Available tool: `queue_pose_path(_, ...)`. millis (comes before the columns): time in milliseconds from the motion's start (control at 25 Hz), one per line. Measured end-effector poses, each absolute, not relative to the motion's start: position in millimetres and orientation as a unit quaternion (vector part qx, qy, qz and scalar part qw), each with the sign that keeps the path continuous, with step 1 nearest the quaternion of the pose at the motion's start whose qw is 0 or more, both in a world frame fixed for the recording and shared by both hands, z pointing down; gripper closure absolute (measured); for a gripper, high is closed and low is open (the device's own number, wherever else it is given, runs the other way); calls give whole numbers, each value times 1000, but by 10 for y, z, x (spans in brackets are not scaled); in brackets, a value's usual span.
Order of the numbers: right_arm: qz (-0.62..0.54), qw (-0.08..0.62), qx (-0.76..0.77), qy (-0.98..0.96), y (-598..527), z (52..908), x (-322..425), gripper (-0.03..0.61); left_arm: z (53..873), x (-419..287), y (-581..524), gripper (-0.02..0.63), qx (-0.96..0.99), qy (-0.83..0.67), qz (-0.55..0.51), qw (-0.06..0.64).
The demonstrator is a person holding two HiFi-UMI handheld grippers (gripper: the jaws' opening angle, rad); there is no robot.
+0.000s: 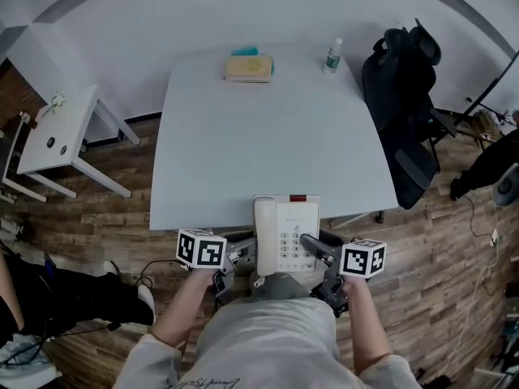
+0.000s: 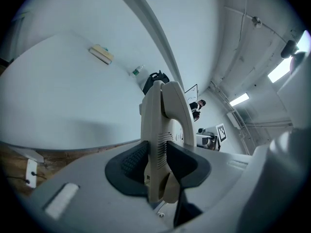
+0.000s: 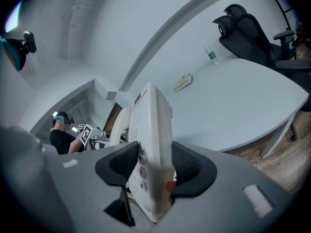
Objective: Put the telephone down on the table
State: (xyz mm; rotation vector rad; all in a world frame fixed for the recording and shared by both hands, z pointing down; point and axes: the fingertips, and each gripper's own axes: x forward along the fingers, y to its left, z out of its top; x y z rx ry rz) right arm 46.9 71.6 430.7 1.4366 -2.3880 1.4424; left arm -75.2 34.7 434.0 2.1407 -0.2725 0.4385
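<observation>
A cream-white telephone with its handset on the left and a keypad is held level over the near edge of the light grey table. My left gripper is shut on its left side, the pads pressing the handset edge of the telephone. My right gripper is shut on its right side, with the pads on both faces of the telephone by the keys. I cannot tell whether the phone's base touches the tabletop. Part of its near end is hidden by the grippers.
At the table's far edge lie a tan book on a teal one and a small water bottle. A black office chair stands at the right, a small white side table at the left. A person stands in the background.
</observation>
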Motion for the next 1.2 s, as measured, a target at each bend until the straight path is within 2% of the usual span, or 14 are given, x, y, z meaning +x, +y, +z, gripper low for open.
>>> queue_pose_path(1200,468,17,407,-785,-707,4245,886,353,4242,-361,-944,480,859,-154,162,461)
